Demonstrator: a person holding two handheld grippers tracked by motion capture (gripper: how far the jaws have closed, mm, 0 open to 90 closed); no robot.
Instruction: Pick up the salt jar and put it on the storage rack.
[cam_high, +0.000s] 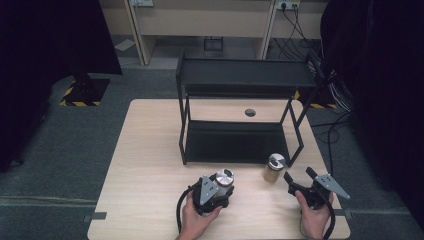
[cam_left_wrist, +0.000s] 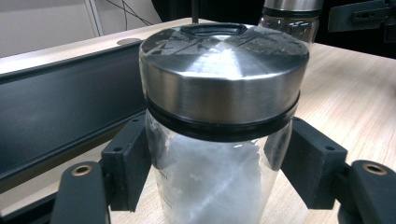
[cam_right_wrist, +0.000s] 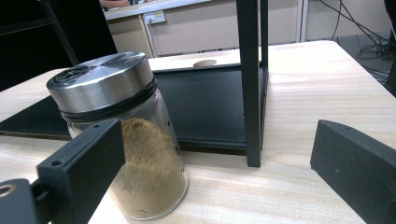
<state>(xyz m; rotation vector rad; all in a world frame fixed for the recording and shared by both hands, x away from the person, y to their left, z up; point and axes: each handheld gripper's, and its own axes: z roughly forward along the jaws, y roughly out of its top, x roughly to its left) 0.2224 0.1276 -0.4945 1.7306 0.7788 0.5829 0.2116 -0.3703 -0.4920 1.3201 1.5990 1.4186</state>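
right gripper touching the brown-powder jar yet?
Apart. In the high view, bare table separates the right gripper from the brown-powder jar; its own view shows the jar off toward one of the wide-open fingers.

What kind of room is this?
Probably a lab or workshop set up for recording: hand-held grippers, a bare wooden table with a black shelf rack, and wall sockets with loose cables on grey carpet.

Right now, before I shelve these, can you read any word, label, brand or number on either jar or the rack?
None can be read.
White-powder jar: faint marks low on the glass, too small and blurred to read.
Brown-powder jar: no label seen.
Black rack: no lettering seen.
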